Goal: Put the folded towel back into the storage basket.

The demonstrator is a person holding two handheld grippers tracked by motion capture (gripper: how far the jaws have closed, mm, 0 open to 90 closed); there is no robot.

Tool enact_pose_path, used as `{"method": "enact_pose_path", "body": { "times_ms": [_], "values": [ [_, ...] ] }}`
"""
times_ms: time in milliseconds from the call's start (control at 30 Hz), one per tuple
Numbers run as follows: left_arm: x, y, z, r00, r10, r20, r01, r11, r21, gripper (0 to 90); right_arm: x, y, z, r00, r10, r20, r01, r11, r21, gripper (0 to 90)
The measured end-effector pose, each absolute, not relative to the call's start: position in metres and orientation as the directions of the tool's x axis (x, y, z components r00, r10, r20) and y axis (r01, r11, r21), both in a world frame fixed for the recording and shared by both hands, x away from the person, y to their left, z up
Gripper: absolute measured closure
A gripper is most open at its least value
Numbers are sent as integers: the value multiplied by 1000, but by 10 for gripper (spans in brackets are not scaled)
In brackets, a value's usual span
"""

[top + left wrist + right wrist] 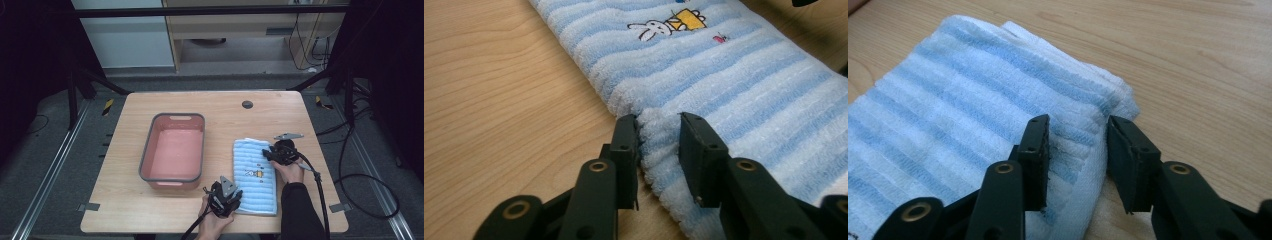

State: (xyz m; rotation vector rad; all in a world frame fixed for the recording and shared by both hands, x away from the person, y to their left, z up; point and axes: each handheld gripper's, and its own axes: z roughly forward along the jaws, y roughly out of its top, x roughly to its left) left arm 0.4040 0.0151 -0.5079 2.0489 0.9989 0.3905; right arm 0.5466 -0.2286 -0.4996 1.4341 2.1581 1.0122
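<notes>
A folded towel (255, 175) with light blue and white stripes lies flat on the right half of the wooden table (125, 200); a small rabbit picture (669, 24) is stitched on it. My left gripper (237, 196) is at the towel's near left corner, and in the left gripper view (659, 135) its jaws pinch a bunched bit of the towel's (724, 75) edge. My right gripper (268, 155) is at the towel's right edge near the far end, its jaws (1078, 145) closed on a fold of the towel (948, 110) beside a corner.
A pink basin with a grey rim (145, 155) stands empty left of the towel, a hand's width away. A dark round hole (247, 104) sits in the table's far side. Cables (345, 180) trail off the right edge.
</notes>
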Motion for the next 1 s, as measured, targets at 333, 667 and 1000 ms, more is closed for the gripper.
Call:
{"method": "enact_pose_path", "body": {
  "times_ms": [333, 667, 1000],
  "values": [
    [402, 13, -508, 633, 770, -76, 516, -347, 783, 824, 545, -225, -499, -426, 897, 119, 654, 214, 726, 772],
    [402, 22, -504, 627, 767, -139, 525, -284, 802, 854, 540, -225, -489, -447, 886, 121, 617, 207, 759, 786],
    [398, 26, -489, 648, 750, -135, 491, -275, 826, 853, 527, -226, -463, -454, 884, 106, 557, 189, 809, 786]
  ]
}}
